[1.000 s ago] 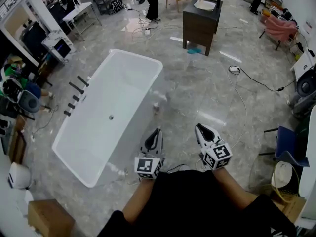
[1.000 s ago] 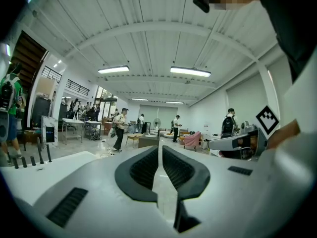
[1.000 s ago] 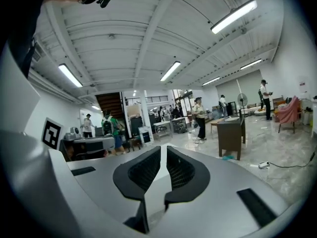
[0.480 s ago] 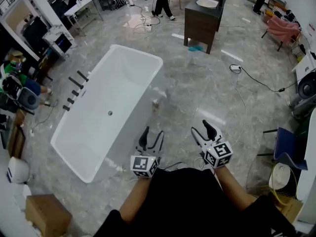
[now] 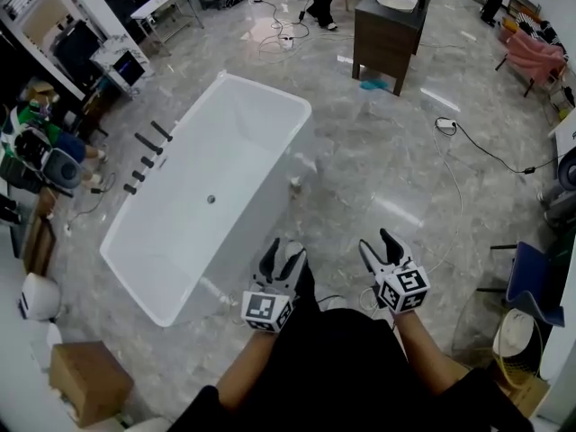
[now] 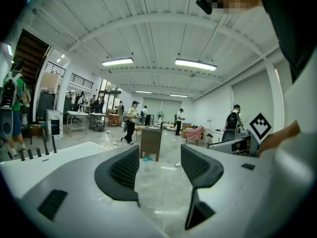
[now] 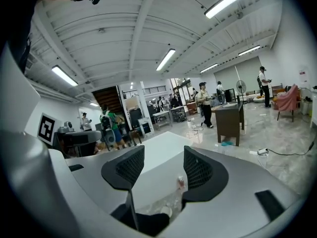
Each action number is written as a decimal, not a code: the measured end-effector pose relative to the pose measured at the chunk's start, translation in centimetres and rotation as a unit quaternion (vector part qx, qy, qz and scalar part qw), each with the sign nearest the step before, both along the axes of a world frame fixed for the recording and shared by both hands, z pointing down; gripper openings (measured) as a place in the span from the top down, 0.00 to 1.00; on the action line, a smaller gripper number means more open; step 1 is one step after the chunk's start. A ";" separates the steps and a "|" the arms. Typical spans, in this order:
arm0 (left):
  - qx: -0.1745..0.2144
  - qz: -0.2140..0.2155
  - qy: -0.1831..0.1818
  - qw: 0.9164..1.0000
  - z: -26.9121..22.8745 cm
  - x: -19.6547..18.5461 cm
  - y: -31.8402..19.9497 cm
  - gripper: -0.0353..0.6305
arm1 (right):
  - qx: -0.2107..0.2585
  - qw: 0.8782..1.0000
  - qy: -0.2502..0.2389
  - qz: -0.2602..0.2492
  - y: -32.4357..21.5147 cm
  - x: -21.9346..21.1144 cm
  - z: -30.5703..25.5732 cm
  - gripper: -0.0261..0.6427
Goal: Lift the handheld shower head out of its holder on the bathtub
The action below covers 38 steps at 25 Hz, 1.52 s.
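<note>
Tongs, your left (image 5: pixel 284 252): wide, empty.
Tongs, your right (image 5: pixel 376 241): wide, empty.
White rectangular bathtub (image 5: pixel 229 147): left of both tongs, untouched.

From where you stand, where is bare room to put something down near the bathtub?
The grey marble floor is mostly bare between the white rectangular bathtub, the dark wooden cabinet and the black floor cable. Inside the tub only the drain shows. Crowded: the tub's left side, with black fittings and equipment.
</note>
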State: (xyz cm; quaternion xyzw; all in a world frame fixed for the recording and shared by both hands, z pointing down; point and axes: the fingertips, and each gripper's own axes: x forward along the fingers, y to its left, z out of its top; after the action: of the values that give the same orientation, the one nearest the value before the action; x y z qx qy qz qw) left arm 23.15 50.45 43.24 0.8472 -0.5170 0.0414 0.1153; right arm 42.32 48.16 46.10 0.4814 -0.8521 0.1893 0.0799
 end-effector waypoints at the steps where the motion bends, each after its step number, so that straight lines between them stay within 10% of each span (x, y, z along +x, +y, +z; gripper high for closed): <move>1: -0.003 0.000 0.000 1.000 0.3 -0.1 -0.7 0.58 | -0.003 1.000 0.001 -0.001 -0.4 -0.1 0.3 0.64; 38: -0.017 0.040 0.043 0.998 5.0 -10.7 -44.6 0.57 | -0.032 0.996 0.080 0.022 -42.2 -11.6 1.4 0.64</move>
State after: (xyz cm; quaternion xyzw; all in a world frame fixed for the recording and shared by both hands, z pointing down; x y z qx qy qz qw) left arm 12.45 5.89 48.24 0.8664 -0.4761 0.0184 0.1496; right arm 30.68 5.97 47.52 0.5106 -0.8259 0.1787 0.1590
